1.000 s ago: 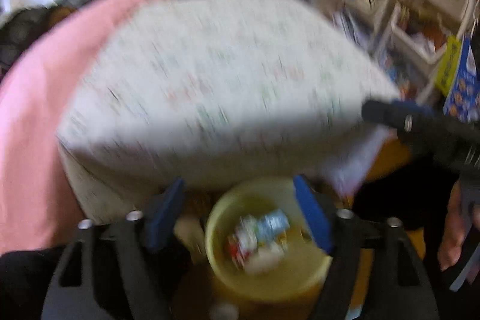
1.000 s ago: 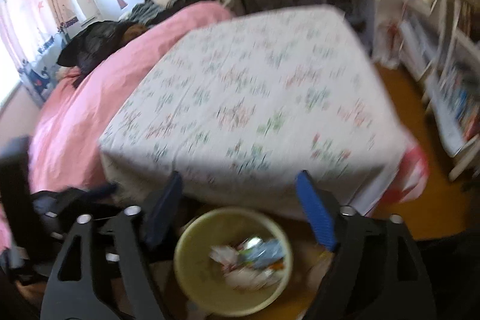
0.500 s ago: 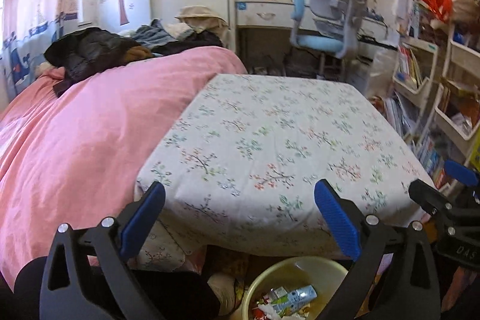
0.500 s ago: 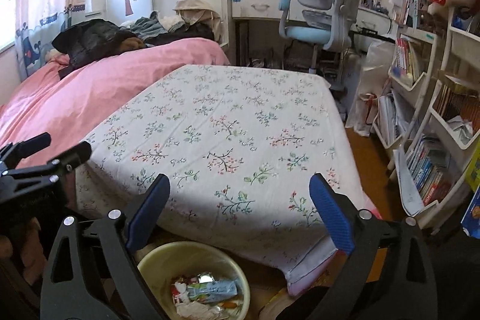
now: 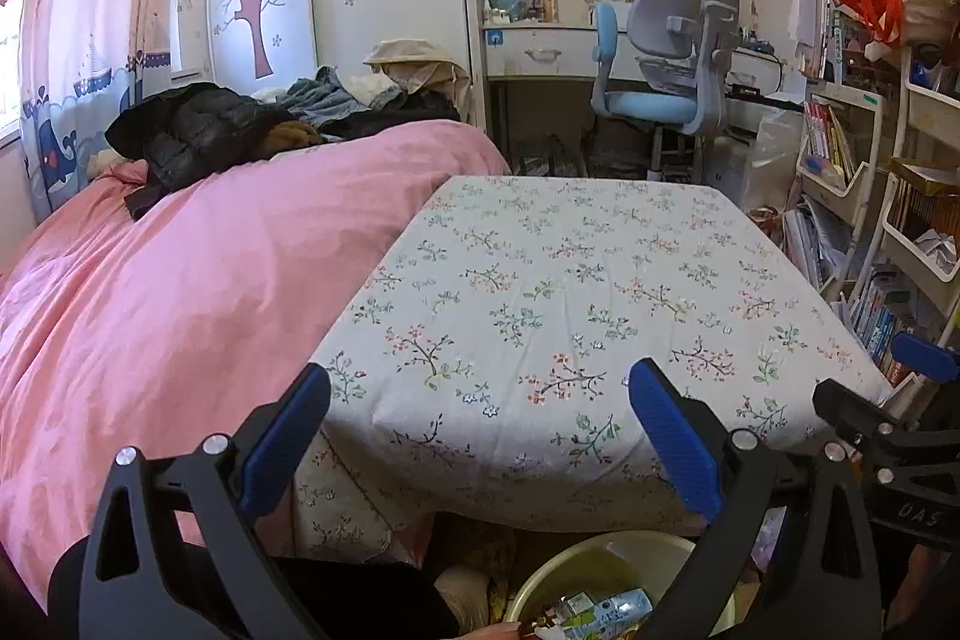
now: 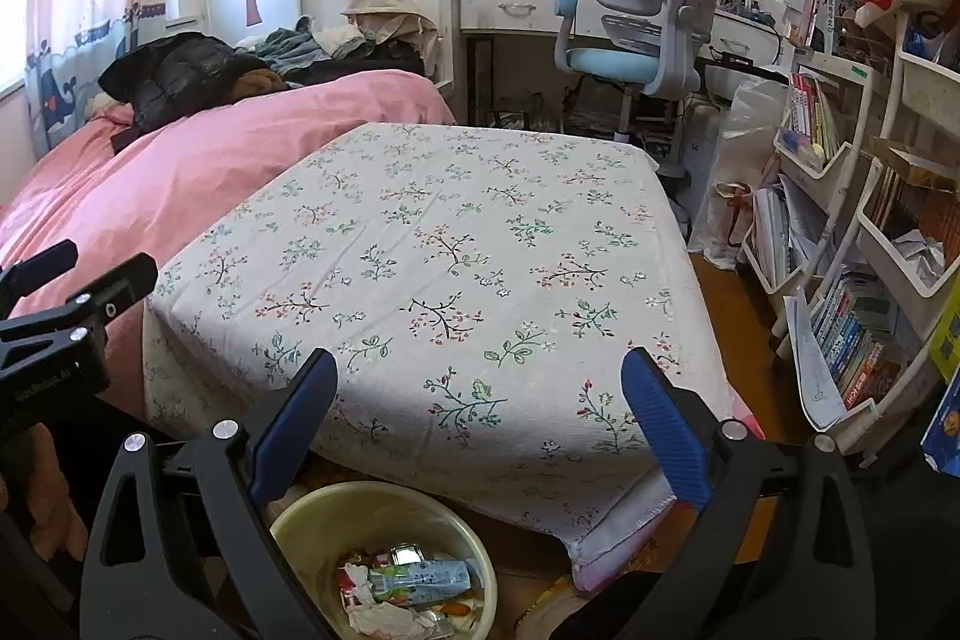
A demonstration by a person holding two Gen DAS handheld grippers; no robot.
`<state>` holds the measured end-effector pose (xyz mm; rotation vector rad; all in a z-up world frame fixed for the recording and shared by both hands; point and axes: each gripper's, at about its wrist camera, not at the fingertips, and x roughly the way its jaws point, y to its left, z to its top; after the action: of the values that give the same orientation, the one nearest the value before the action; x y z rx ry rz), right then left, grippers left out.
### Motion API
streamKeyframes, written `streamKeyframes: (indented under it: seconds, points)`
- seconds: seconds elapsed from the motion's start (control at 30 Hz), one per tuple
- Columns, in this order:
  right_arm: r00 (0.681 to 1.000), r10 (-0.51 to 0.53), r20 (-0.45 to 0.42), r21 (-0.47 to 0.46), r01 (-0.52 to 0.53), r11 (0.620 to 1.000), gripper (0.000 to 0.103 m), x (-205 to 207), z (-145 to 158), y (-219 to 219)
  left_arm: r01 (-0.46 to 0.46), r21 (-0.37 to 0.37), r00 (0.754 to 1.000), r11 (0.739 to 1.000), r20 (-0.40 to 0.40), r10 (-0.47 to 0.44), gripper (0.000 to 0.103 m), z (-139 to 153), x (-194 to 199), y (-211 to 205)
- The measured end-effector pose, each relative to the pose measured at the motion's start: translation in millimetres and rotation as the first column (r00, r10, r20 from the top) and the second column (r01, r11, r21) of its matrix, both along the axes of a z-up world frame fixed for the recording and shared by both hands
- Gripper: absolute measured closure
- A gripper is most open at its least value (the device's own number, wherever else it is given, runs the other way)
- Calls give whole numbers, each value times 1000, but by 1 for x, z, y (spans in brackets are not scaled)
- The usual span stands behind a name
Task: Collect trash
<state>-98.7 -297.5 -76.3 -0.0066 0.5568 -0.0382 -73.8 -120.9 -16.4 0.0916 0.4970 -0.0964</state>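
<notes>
We noted the left tongs (image 5: 480,436) with jaws spread wide and nothing between them, having just been opening; they hung over the near edge of the floral-covered bench (image 5: 570,292), which showed no trash on top. Below and near, just right of them, sat the yellow bin (image 5: 540,586) on the floor. The right tongs (image 6: 477,427) were likewise wide apart and empty, jaws also just opening. From the right view the bin (image 6: 300,526) lay near and slightly left of centre, holding the collected wrappers (image 6: 408,586) and a carton lying left to right. We judged neither hand clearly nearer.
</notes>
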Motion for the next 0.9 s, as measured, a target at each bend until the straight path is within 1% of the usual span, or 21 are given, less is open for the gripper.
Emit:
streamKeyframes:
  seconds: [0.23, 0.43, 0.67, 0.9]
  points:
    - [1000, -2, 2, -8, 2, 1000, 11, 2, -2, 2, -8, -1, 1000, 1000, 21, 8, 8, 2, -1, 1]
    - [1000, -3, -1, -27, 3, 1000, 10, 4, -5, 4, -4, 1, 1000, 1000, 21, 4, 8, 3, -2, 0]
    - [1000, -5, 2, -32, 5, 999, 10, 3, -6, 5, -5, -14, 1000, 1000, 8, 5, 8, 3, -1, 1]
    - [1000, -3, 1, -36, 3, 999, 9, 2, -6, 6, -9, -12, 1000, 1000, -5, 9, 8, 2, 1, 0]
